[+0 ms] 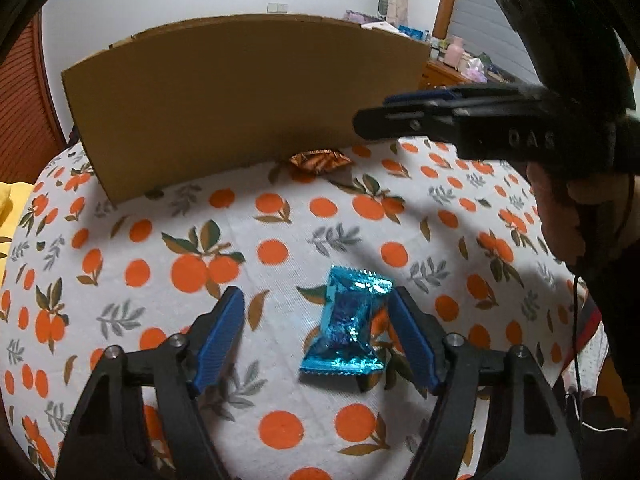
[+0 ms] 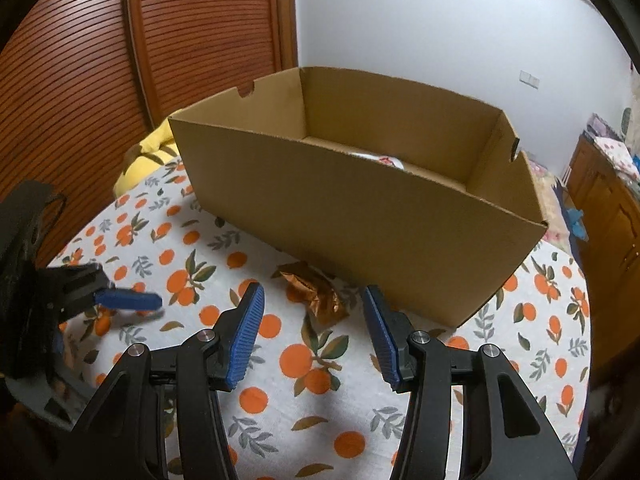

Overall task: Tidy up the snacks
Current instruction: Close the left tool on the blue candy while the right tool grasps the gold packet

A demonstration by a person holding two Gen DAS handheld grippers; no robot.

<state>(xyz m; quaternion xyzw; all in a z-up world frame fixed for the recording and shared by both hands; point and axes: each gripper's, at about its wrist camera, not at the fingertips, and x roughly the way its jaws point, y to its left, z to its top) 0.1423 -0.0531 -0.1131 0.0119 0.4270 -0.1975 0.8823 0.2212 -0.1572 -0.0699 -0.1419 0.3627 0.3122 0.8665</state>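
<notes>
Only from the right wrist: box (image 2: 360,208) interior.

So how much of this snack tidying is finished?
Little can be confirmed as done: the cardboard box holds something pale, mostly hidden. In hand: the left gripper is open around a blue snack packet, and the right gripper is open in front of a brown snack packet beside the box. Left: both packets lie on the tablecloth, outside the box.

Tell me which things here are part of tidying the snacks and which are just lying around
Part of the job:
blue snack packet
copper snack packet
cardboard box
left gripper
right gripper

Just lying about:
yellow cloth
clutter on the wooden cabinet
</notes>
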